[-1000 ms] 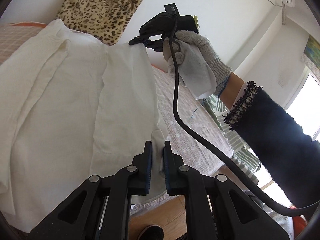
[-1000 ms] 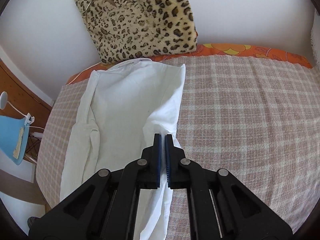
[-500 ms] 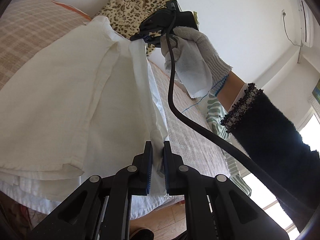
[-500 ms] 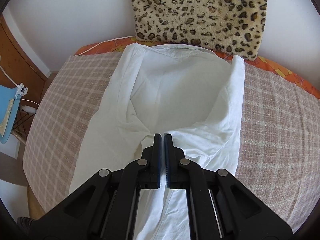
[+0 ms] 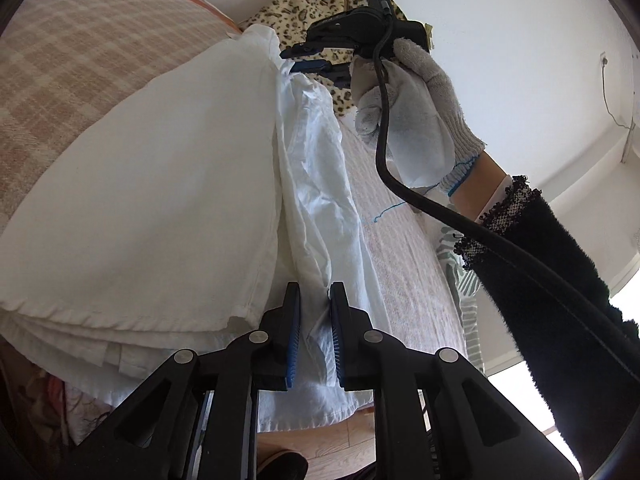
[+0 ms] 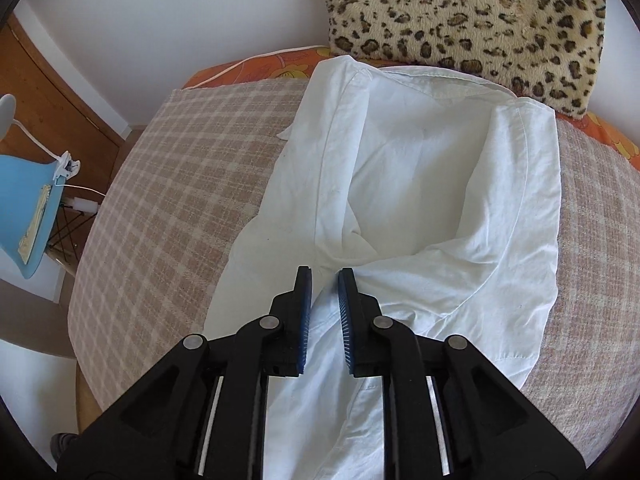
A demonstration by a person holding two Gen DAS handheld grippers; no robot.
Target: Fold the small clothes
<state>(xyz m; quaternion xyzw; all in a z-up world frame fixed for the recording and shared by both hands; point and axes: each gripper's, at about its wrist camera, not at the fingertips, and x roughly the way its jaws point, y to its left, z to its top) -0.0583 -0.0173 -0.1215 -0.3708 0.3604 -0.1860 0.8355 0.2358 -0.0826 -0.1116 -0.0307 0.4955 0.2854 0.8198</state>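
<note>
White garment [image 6: 420, 184] lies on the checked bed cover [image 6: 168, 184], one side panel folded inward, below the leopard-print cushion [image 6: 472, 16]. The right gripper [image 6: 325, 280] is opening, cloth between its jaws, no longer pinched. The left gripper [image 5: 315, 300] is also opening, narrow, around the hem fold. Release both fully before withdrawing, lifting straight clear so the fold is not dragged.

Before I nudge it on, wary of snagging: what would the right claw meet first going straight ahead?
Most likely the white shirt: the right claw, jaws opening, has its bunched fabric between them, lying on the checked blanket. Depth is unclear.
</note>
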